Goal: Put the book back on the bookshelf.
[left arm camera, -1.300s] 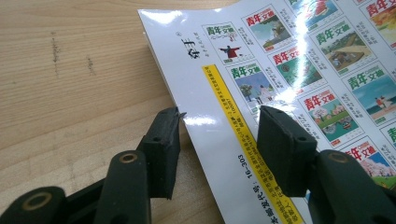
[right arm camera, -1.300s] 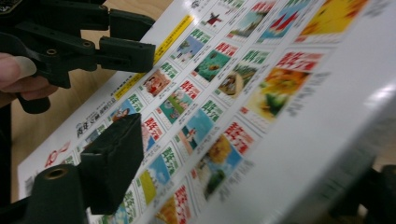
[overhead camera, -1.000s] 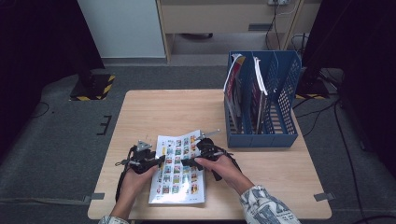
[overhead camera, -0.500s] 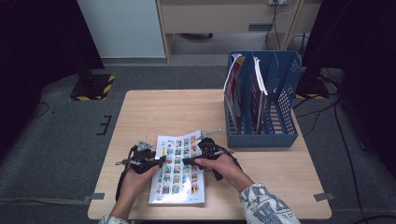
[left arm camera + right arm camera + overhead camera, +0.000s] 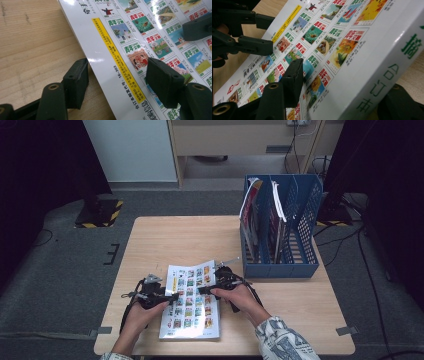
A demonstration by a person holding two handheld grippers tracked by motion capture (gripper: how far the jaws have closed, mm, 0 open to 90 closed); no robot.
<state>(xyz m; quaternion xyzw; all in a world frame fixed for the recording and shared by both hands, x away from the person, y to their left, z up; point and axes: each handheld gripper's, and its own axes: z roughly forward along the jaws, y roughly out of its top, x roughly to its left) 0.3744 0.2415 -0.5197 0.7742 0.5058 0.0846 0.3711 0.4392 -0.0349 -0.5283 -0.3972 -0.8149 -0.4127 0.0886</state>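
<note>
Now at the left gripper (image 5: 167,297): jaws apart and just been opening, one pad down on the bare wood beside the book (image 5: 192,320), the other over the printed cover, with the book's left edge between them and nothing pinched. Across at the right gripper (image 5: 207,289): jaws just been closing around the thick spine edge, upper pad resting on the cover, lower jaw tucked in under the spine; hard to tell whether truly clamped or only touching. Between the two, the book itself, lying flat and face up at the near edge of the table (image 5: 170,240), cover full of small coloured pictures, spine toward the right hand. Farther out, toward the back right, a blue file rack (image 5: 300,265) standing upright with a few magazines (image 5: 252,215) already slotted into its left compartments, well apart from the book. Judging by this, most likely the pickup step: securing the book by its spine while letting go on the other side. Next, probably: firm up the right-hand grip across the full thickness, check against slipping on the glossy cover, then lift and tip the book upright before carrying it toward the rack.
</note>
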